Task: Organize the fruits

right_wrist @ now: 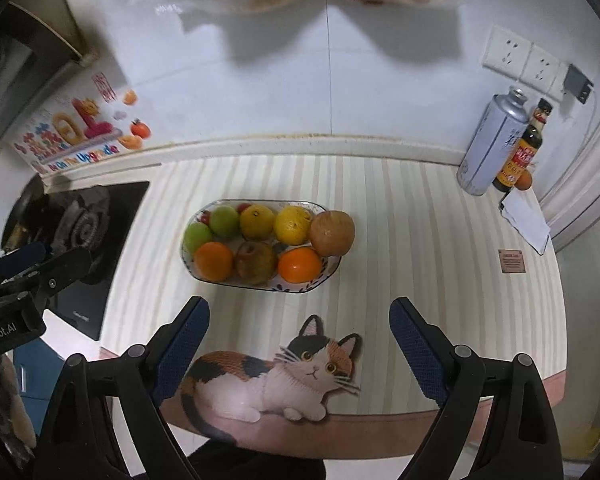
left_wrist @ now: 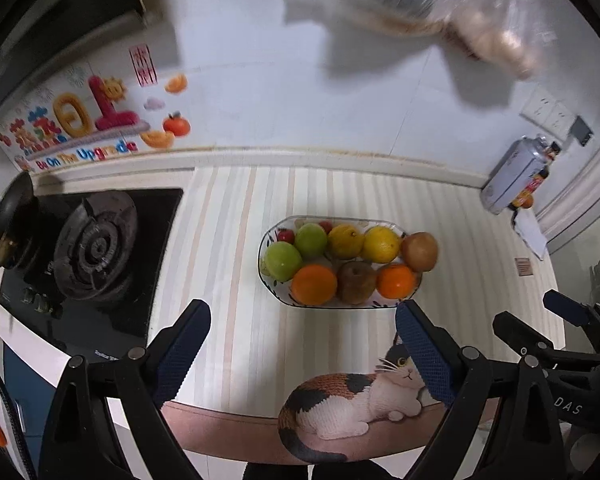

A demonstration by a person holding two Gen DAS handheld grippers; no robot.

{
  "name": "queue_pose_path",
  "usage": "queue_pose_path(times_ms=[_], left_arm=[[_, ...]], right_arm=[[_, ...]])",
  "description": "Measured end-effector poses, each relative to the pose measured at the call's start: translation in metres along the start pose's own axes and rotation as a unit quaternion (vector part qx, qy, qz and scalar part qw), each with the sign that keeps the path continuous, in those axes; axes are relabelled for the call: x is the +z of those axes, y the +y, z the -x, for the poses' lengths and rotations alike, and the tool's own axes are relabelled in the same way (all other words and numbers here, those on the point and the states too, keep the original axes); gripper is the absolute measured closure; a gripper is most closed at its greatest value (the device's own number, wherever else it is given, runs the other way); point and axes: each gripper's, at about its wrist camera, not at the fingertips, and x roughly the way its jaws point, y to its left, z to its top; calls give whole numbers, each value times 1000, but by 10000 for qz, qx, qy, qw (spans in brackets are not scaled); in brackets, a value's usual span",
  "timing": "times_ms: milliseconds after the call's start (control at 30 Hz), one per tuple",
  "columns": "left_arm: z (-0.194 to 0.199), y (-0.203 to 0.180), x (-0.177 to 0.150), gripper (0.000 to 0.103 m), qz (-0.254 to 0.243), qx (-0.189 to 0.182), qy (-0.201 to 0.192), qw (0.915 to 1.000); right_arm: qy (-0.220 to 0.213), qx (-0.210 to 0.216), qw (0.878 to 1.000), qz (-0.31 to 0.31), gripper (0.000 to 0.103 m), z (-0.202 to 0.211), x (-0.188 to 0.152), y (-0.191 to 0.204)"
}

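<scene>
An oval patterned dish (left_wrist: 266, 278) (right_wrist: 332, 268) sits on the striped mat, filled with fruit: two green apples (left_wrist: 283, 260), two yellow lemons (left_wrist: 381, 243), two oranges (left_wrist: 314, 284) (right_wrist: 300, 265), two brown pears (left_wrist: 419, 251) (right_wrist: 332, 233) and small red fruits (left_wrist: 286, 235). My left gripper (left_wrist: 303, 326) hovers open above the counter's near edge, nothing between its fingers. The right gripper (right_wrist: 299, 322) is open too, empty, over the cat picture. Both are well short of the dish. In the left wrist view the right gripper (left_wrist: 540, 320) shows at the right edge.
A gas hob (left_wrist: 96, 248) with a black pan (left_wrist: 8, 220) lies left of the mat. A silver can (right_wrist: 490, 144), a sauce bottle (right_wrist: 518, 152) and folded paper (right_wrist: 526, 220) stand at the back right. Blurred plastic bags (left_wrist: 460, 8) hang on the wall above.
</scene>
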Motion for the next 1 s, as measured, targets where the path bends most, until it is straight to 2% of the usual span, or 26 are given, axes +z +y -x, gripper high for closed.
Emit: queue_pose_path(times_ms=[300,567,733,1000], left_arm=[[60,-6,-28,8,-182,-29,-462,9988],[96,-8,-39,8,-173,69,-861,9961],[113,-8,-44,8,-150,124,-1040,9944],[118,-8,-47,8,-158,83,-1025,9946]], right_arm=[[-565,92,9984,-28,9,72,-22,10],[-841,104,9964,-1,9,111,-35,21],[-977,42,9952,3,9,126,-38,22],[-876,144,9960,-89,9,125,-42,21]])
